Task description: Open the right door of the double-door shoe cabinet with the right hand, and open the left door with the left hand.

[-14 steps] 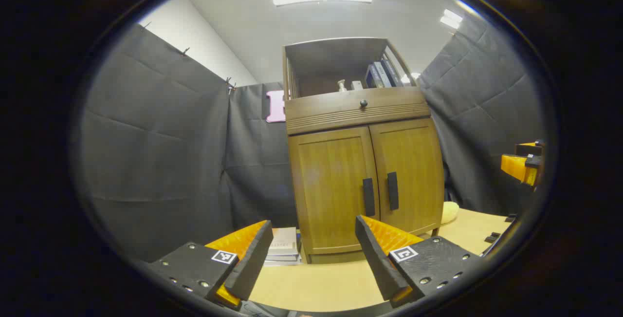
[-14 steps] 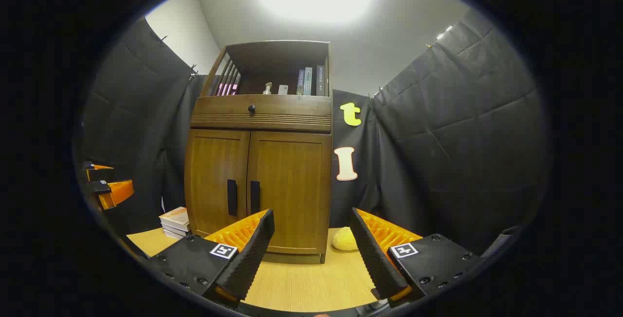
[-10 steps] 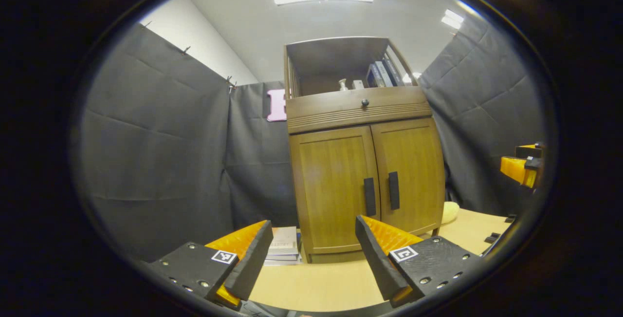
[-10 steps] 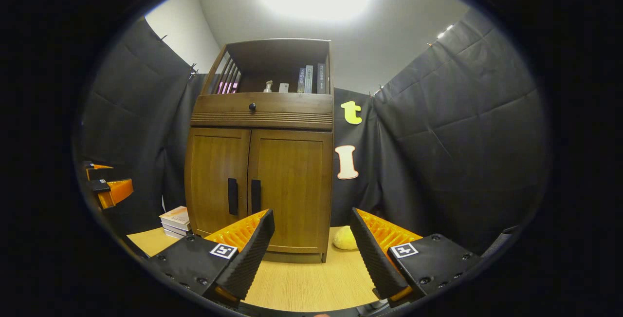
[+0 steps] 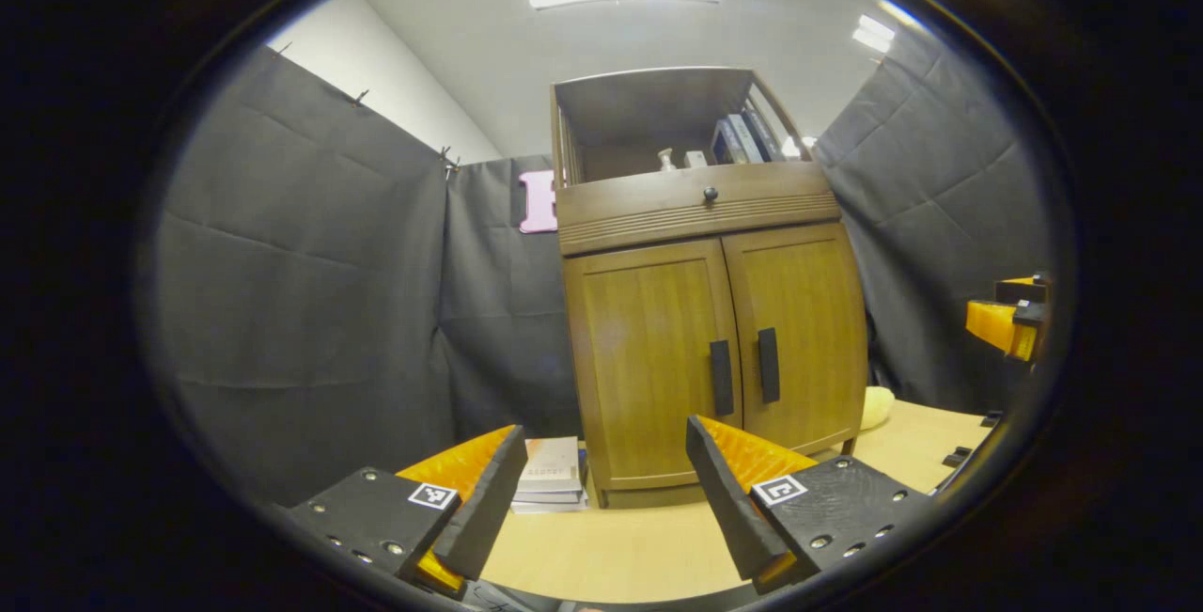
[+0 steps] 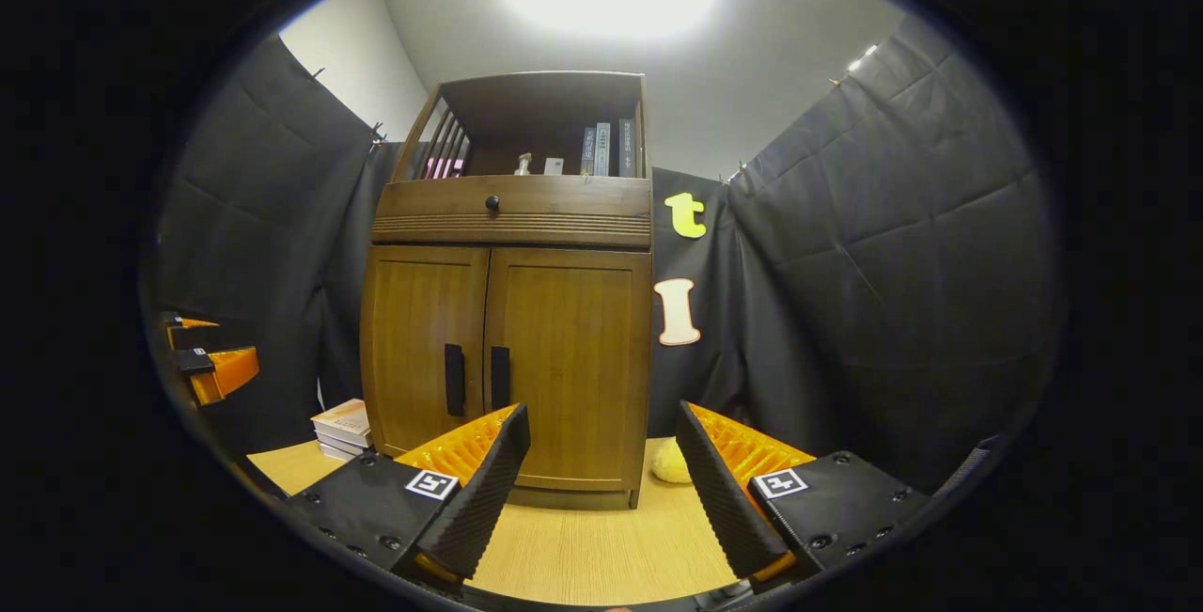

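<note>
A brown wooden shoe cabinet (image 5: 714, 311) (image 6: 507, 311) stands on a light wooden table, both doors shut. The left door (image 5: 653, 358) (image 6: 418, 339) and right door (image 5: 804, 330) (image 6: 569, 358) each carry a dark vertical handle (image 5: 721, 377) (image 5: 769, 365) at the middle seam. In the left gripper view my left gripper (image 5: 601, 490) is open, short of the cabinet and low before the left door. In the right gripper view my right gripper (image 6: 601, 480) is open, apart from the cabinet, below the right door. Each gripper appears at the edge of the other's view (image 5: 1010, 321) (image 6: 202, 363).
A stack of books (image 5: 550, 485) (image 6: 343, 424) lies at the cabinet's left foot, and a yellow soft object (image 5: 874, 405) (image 6: 669, 466) at its right. A drawer with a knob (image 5: 710, 194) and an open shelf with books sit above the doors. Black cloth walls surround the table (image 6: 583, 546).
Both grippers have moved slightly closer to the cabinet, which looks a little larger. Doors stay shut and both grippers stay open.
</note>
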### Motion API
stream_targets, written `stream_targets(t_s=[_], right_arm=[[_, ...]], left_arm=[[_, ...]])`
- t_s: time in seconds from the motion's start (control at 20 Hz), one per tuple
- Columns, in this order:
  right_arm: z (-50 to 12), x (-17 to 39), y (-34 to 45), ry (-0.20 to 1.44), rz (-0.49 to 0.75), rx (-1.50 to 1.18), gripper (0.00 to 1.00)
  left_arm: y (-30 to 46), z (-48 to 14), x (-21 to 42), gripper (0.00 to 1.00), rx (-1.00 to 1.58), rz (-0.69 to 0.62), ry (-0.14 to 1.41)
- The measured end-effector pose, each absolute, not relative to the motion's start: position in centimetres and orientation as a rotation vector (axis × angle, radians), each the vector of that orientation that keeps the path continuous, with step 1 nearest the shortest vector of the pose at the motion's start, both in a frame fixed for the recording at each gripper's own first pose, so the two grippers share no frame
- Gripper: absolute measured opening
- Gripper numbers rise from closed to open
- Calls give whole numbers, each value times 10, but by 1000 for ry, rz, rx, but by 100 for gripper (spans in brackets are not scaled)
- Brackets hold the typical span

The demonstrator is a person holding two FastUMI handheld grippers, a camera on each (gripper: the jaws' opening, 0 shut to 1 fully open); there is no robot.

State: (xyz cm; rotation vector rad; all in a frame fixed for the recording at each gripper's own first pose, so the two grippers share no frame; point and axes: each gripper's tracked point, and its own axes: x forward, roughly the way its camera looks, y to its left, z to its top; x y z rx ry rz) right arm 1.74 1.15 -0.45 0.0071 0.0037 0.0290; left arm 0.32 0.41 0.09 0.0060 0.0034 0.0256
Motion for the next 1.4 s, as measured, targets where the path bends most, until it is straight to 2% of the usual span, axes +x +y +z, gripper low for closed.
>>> stream_targets(t_s=[0.1, 0.15, 0.6, 0.65, 0.75, 1.35, 1.4], right_arm=[[-6, 25, 15, 8, 37, 7, 98], [-7, 30, 18, 11, 43, 12, 98], [-6, 100, 58, 16, 114, 70, 98], [-6, 110, 62, 17, 120, 73, 95], [-8, 127, 70, 17, 133, 81, 98], [-48, 237, 127, 76, 202, 79, 99], [-55, 246, 132, 84, 207, 80, 95]], left_arm=[[5, 0, 5, 98, 6, 31, 5], [5, 0, 5, 100, 6, 35, 7], [10, -3, 10, 100, 21, 69, 20], [10, -4, 10, 100, 19, 73, 22], [12, -5, 11, 100, 15, 86, 26], [24, -19, 16, 100, 16, 182, 79], [25, -20, 17, 100, 16, 190, 85]])
